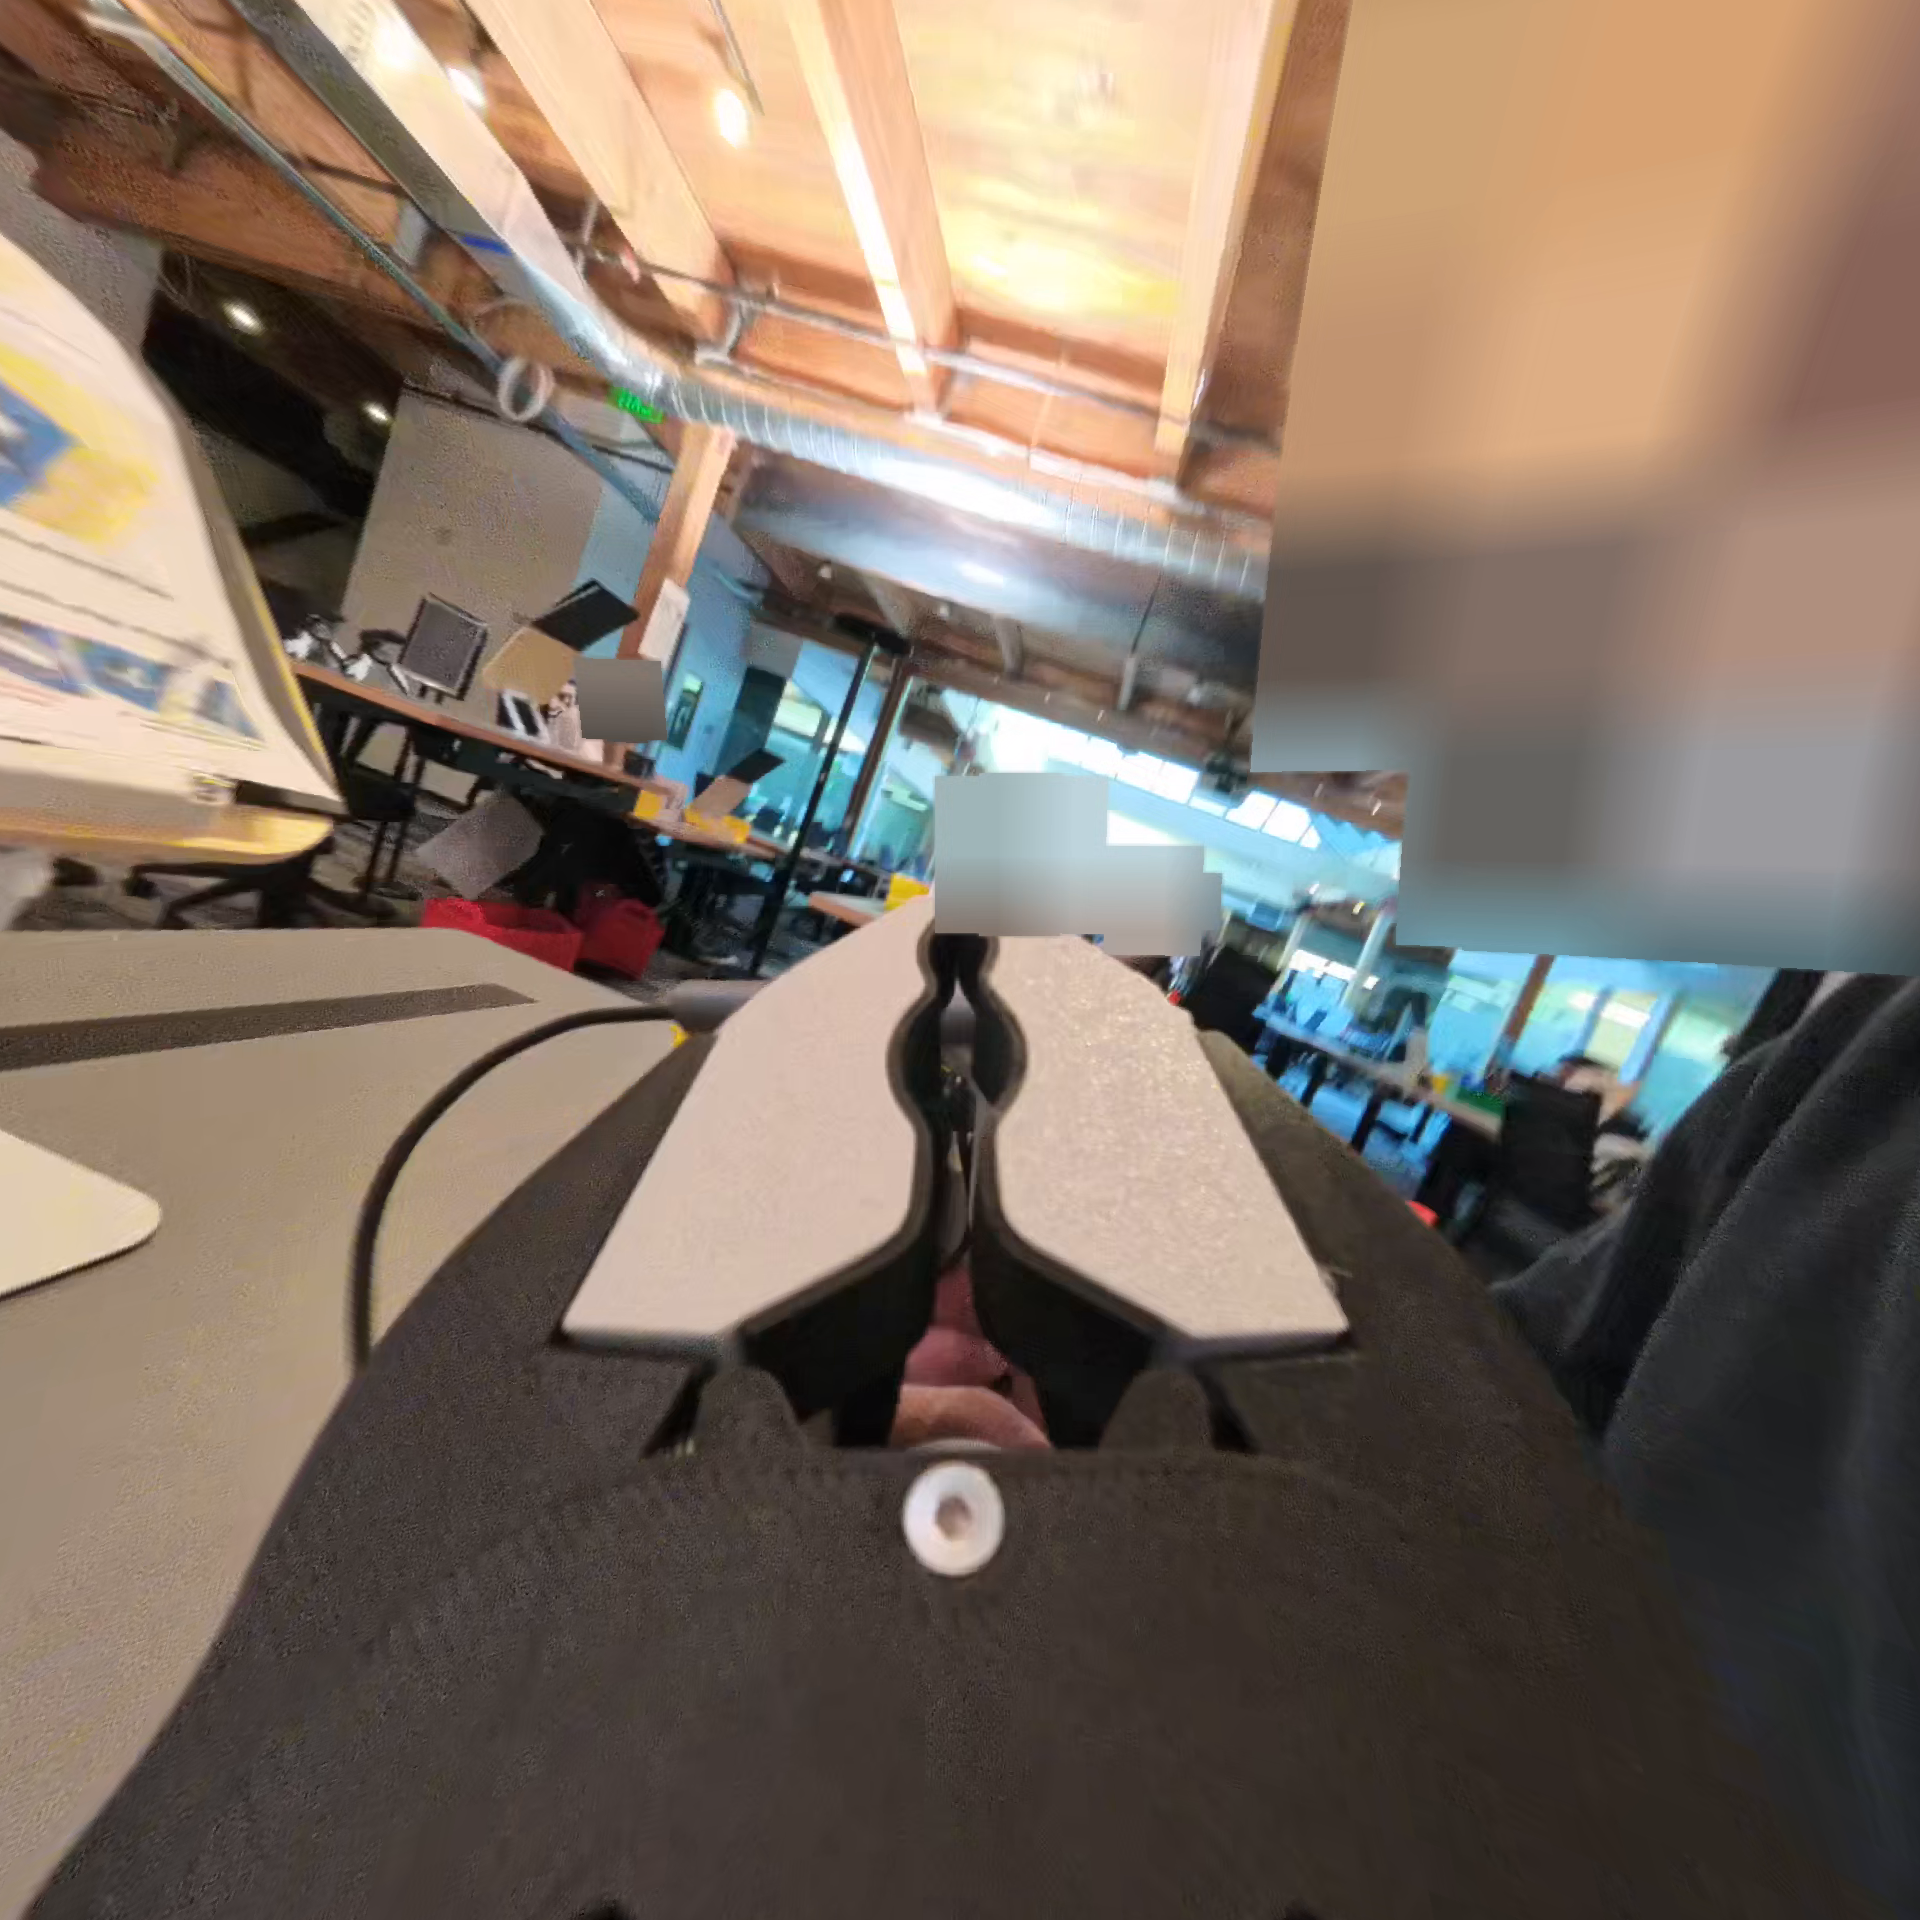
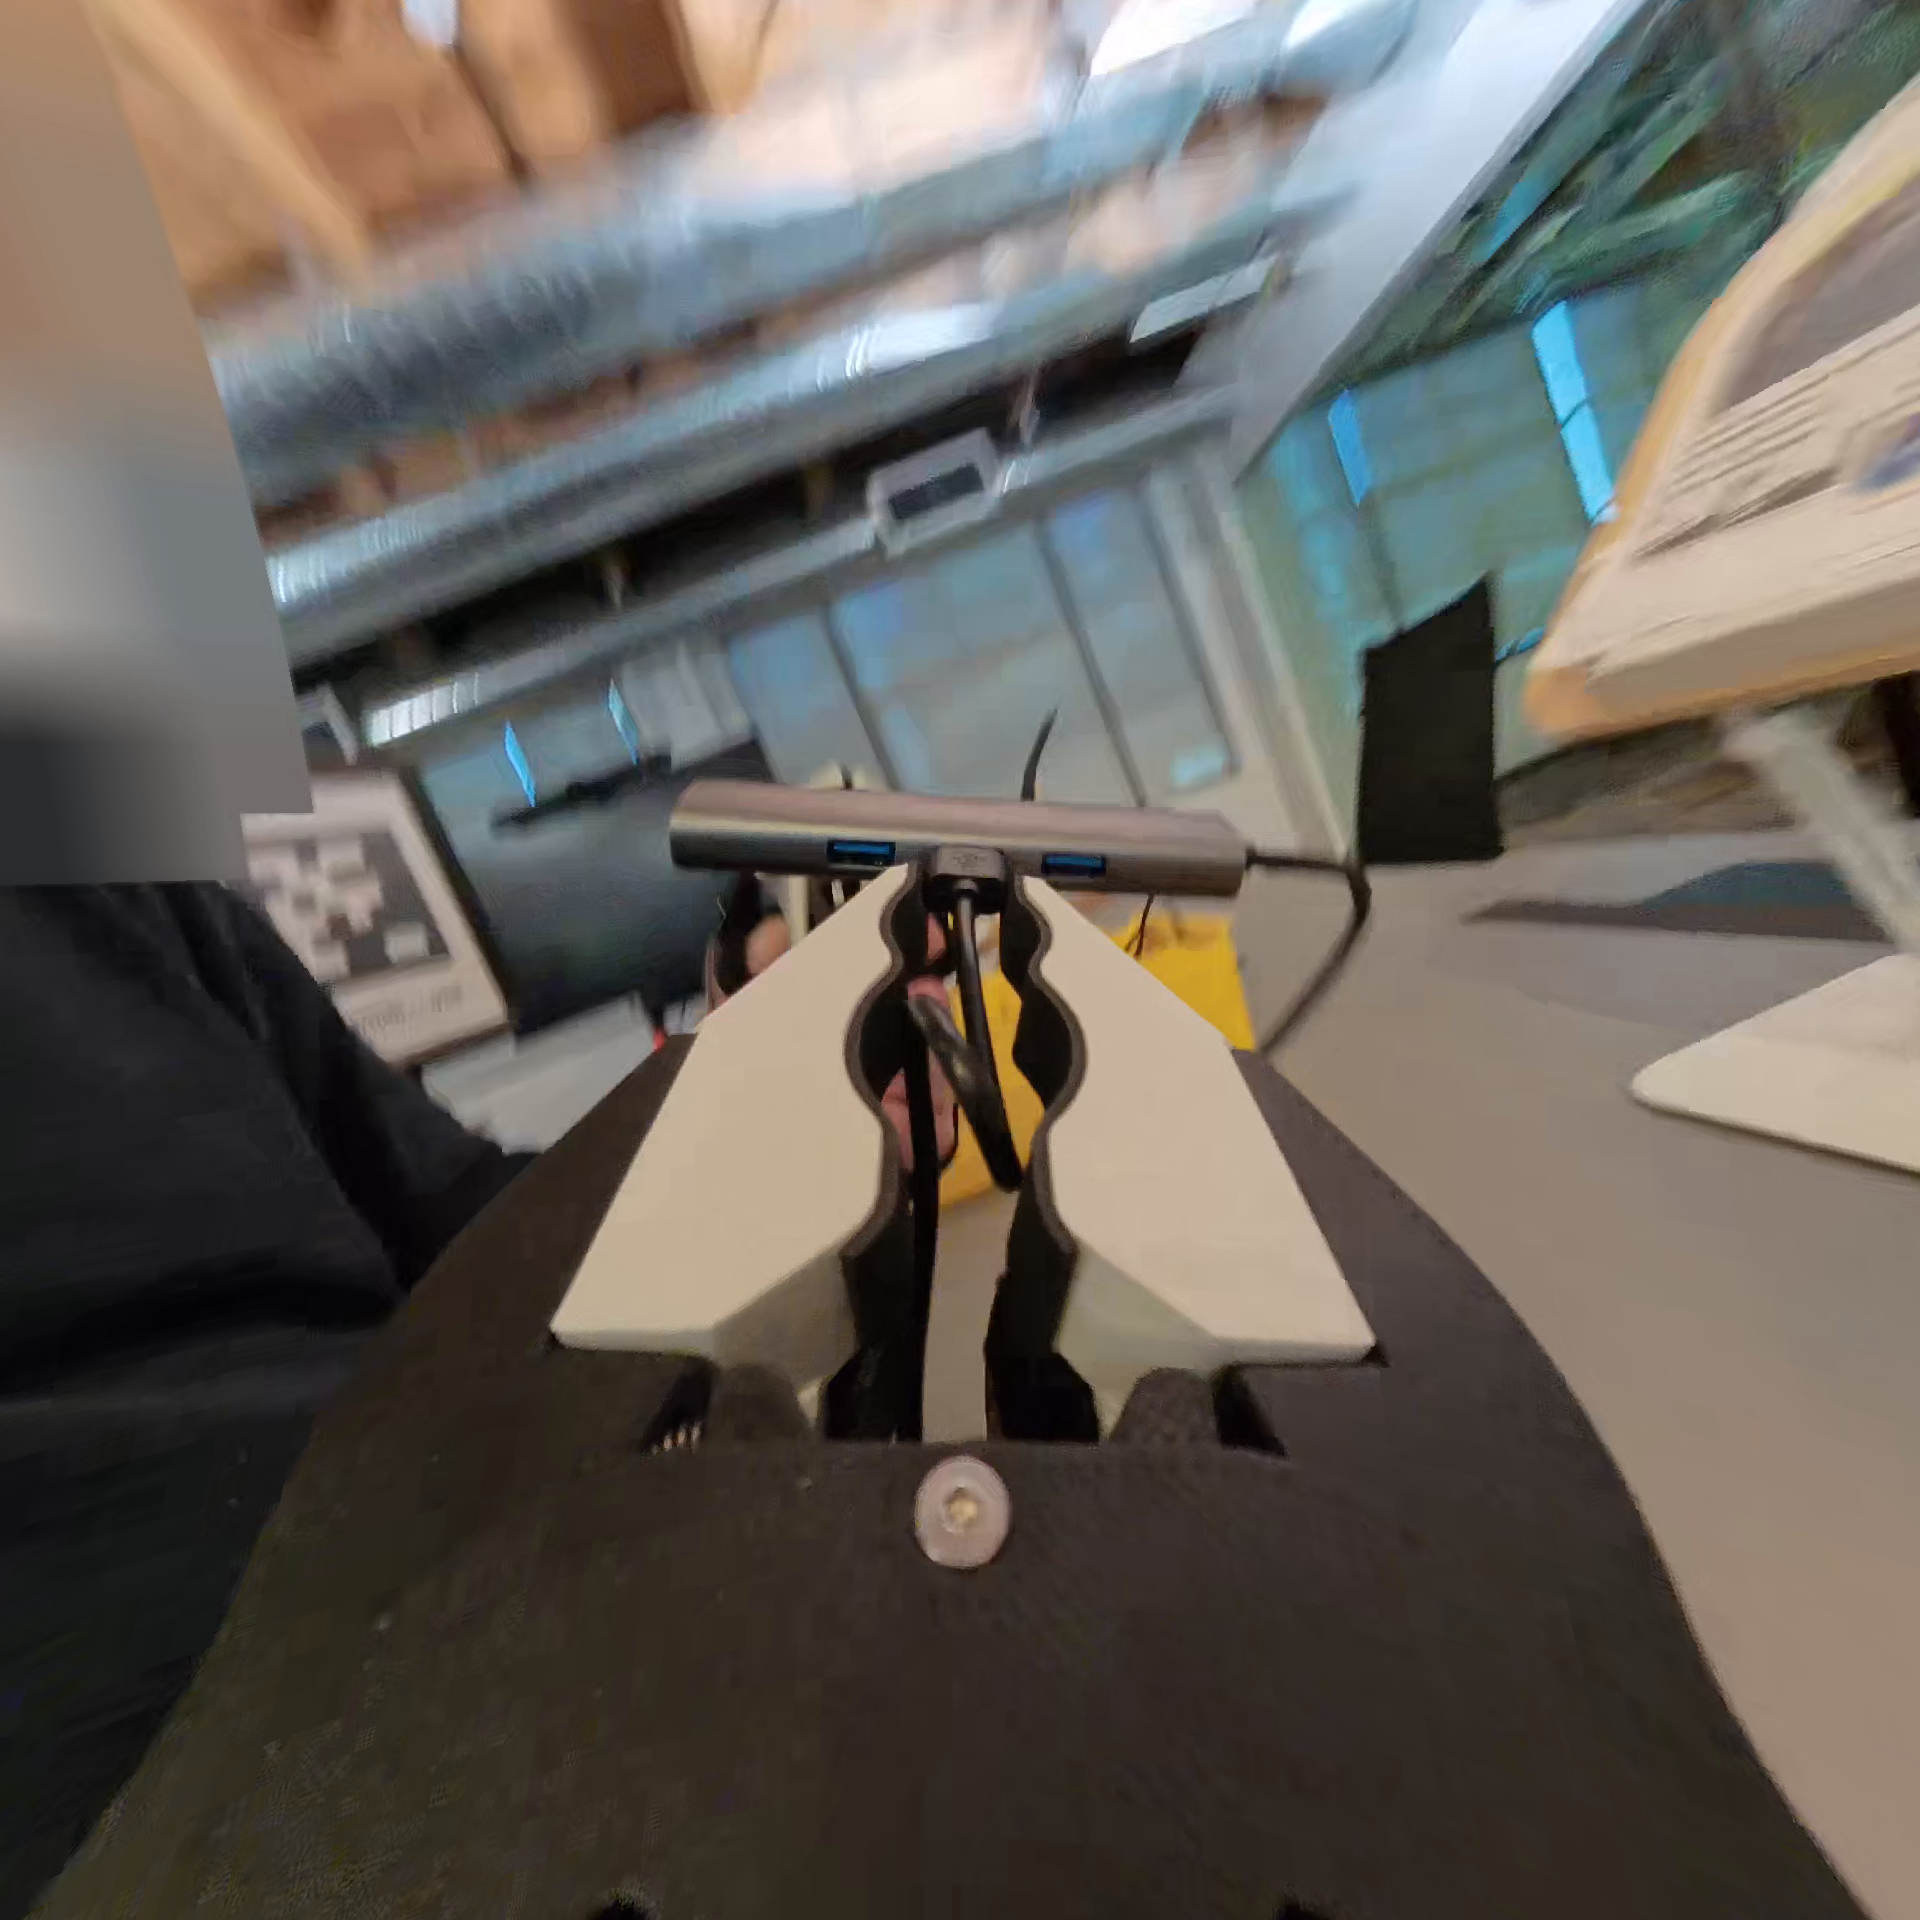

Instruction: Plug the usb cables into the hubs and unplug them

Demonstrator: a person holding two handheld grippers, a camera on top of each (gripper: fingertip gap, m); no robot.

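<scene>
between right gripper fingertips, one plug, one hub.

Hub squarely across the right gripper tips — bare desk rightward.

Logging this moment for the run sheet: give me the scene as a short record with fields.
hub: grey bar, lifted off the desk, level just past the right gripper's fingertips
plug: black, seated in the hub's middle port
free ports: two blue ones, one on each side of the plug
right gripper: fingertips closed on the plug, its cable trailing back between the fingers
left gripper: nearly closed; what it grips is hidden
desk: grey
</scene>
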